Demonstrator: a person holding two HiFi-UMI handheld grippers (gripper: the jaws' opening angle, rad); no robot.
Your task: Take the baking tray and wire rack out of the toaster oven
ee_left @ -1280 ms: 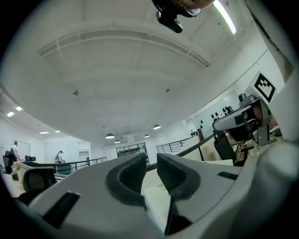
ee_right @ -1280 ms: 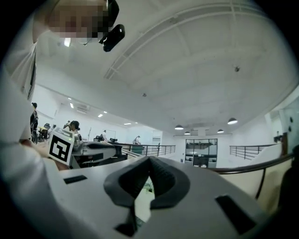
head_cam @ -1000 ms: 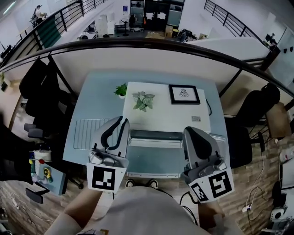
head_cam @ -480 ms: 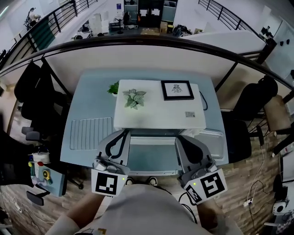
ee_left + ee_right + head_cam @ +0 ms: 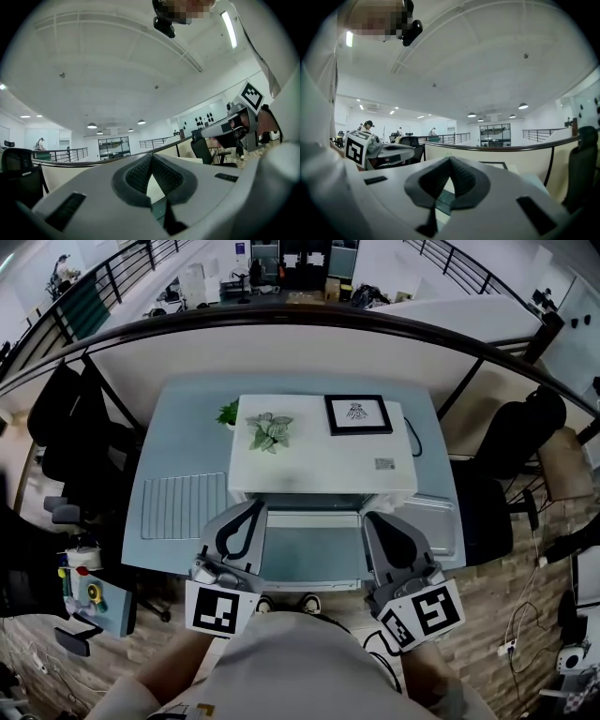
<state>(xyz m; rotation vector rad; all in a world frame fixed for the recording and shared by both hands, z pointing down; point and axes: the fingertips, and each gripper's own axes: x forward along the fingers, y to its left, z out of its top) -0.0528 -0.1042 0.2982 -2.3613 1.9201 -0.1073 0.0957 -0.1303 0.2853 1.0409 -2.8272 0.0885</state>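
Left hand-held gripper [image 5: 253, 508] is hovering with its grey ribbed jaws pinched together on nothing, and the right hand-held gripper [image 5: 376, 519] is doing likewise. Both are flanking the white toaster oven's [image 5: 319, 465] lowered glass door [image 5: 309, 554] at the desk's [image 5: 187, 427] near edge. A gridded wire rack [image 5: 185, 506] is lying flat by the left edge, and a shallow metal baking tray [image 5: 436, 521] is resting toward the right edge.

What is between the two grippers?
The toaster oven's open door lies folded down between the left gripper and the right gripper. The head view shows this.
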